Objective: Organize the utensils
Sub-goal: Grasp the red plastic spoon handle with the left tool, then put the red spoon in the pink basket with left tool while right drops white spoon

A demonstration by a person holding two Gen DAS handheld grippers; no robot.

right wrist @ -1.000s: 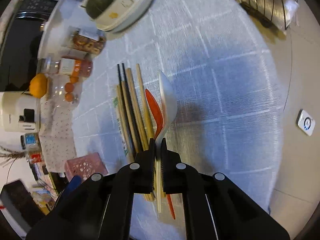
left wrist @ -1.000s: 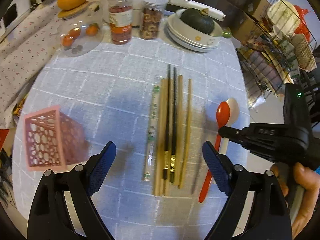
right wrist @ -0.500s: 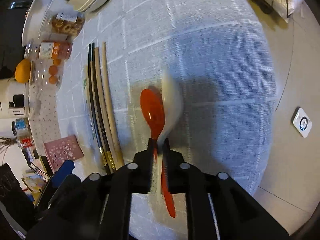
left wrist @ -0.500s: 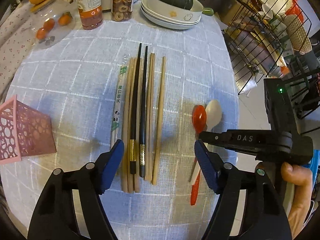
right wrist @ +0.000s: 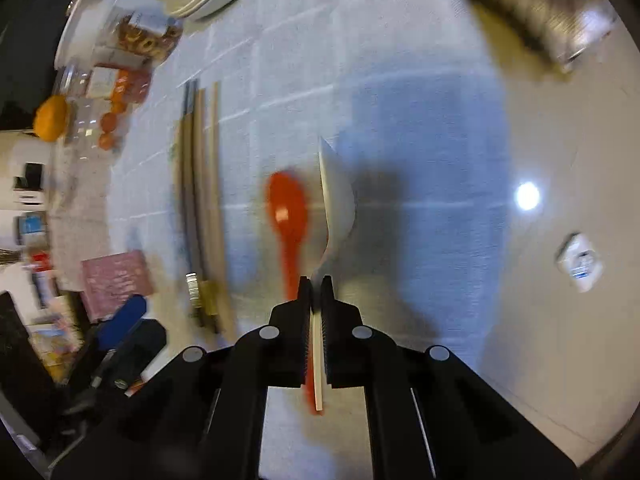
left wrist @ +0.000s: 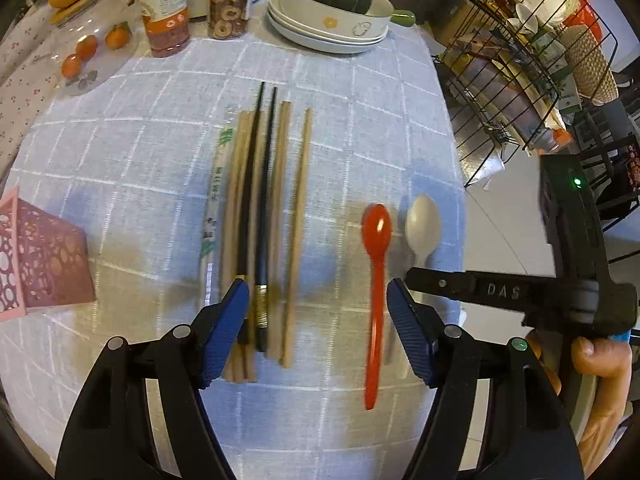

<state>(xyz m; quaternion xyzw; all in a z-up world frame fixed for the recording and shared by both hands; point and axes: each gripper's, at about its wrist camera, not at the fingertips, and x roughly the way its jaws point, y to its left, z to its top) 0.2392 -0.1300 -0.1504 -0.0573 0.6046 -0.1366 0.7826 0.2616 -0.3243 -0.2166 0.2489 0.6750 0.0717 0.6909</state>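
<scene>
Several wooden and two black chopsticks [left wrist: 264,208] [right wrist: 200,184] lie side by side on the blue checked cloth, a paper-wrapped pair [left wrist: 214,200] at their left. My left gripper [left wrist: 318,328] hovers over their near ends, open and closing; the chopstick ends and the red spoon's [left wrist: 376,264] [right wrist: 288,208] handle lie between its blue pads, untouched. My right gripper [right wrist: 316,292] [left wrist: 416,276] is shut on the handle of the white spoon [right wrist: 338,200] [left wrist: 422,226], whose bowl is tipped on edge beside the red spoon. A pink perforated holder [left wrist: 40,260] [right wrist: 116,280] stands at the left.
At the back stand stacked plates [left wrist: 320,38] with a bowl holding a dark squash, two jars [left wrist: 164,20] [left wrist: 228,8] and oranges. A wire rack [left wrist: 520,72] stands past the table's right edge. A hand [left wrist: 600,360] holds the right gripper.
My left gripper has shifted right over the chopsticks and its jaws have narrowed. The right gripper has drawn the white spoon to the right, apart from the red one, and tipped it.
</scene>
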